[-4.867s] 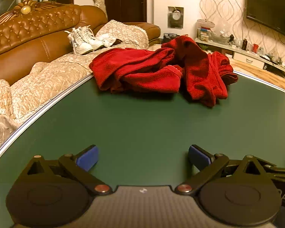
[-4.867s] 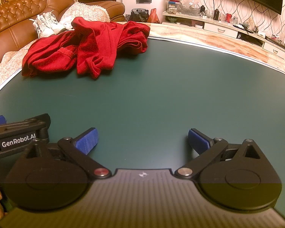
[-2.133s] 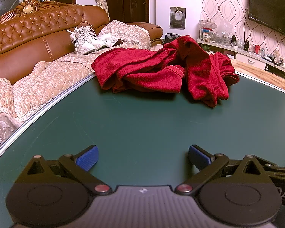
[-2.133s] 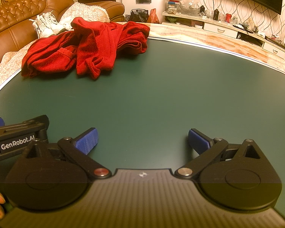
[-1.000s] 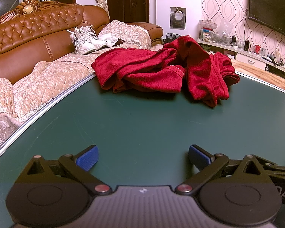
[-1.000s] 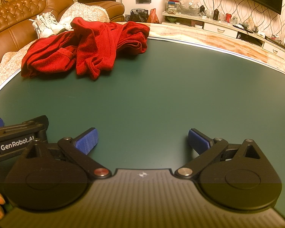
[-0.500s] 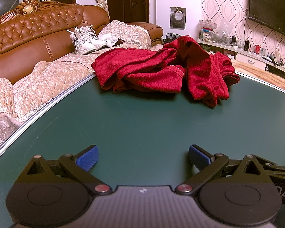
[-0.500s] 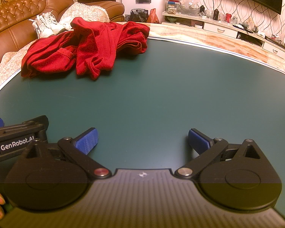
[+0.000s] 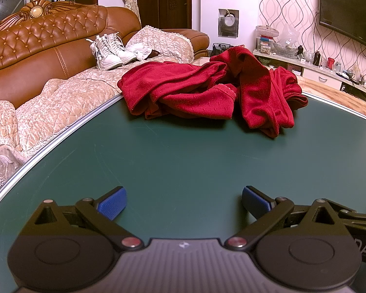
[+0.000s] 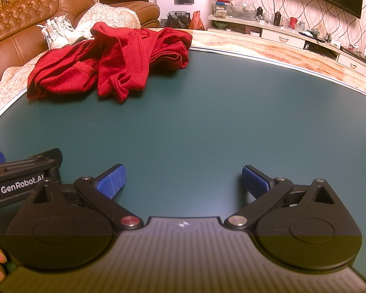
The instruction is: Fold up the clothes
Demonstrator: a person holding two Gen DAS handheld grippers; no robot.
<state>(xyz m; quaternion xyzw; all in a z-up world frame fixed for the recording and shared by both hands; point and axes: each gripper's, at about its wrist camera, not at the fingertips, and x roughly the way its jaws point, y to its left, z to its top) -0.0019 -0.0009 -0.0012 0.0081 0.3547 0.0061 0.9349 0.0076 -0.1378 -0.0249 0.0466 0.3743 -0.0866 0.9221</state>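
We saw the crumpled red fleece garment (image 9: 207, 95) heaped at the far left corner of the dark green tabletop (image 9: 183, 161). Our left gripper (image 9: 184, 201) hovered with blue-padded fingers spread, grasping nothing; the right gripper (image 10: 183, 180) was likewise released, well apart from the garment.

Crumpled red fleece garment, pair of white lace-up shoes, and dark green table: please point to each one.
Crumpled red fleece garment (image 9: 197, 97): left wrist view, on the flat front panel.
Pair of white lace-up shoes (image 9: 111, 50): left wrist view, on the nearer shoe's side.
Dark green table (image 10: 219, 112): right wrist view, on its bare top.
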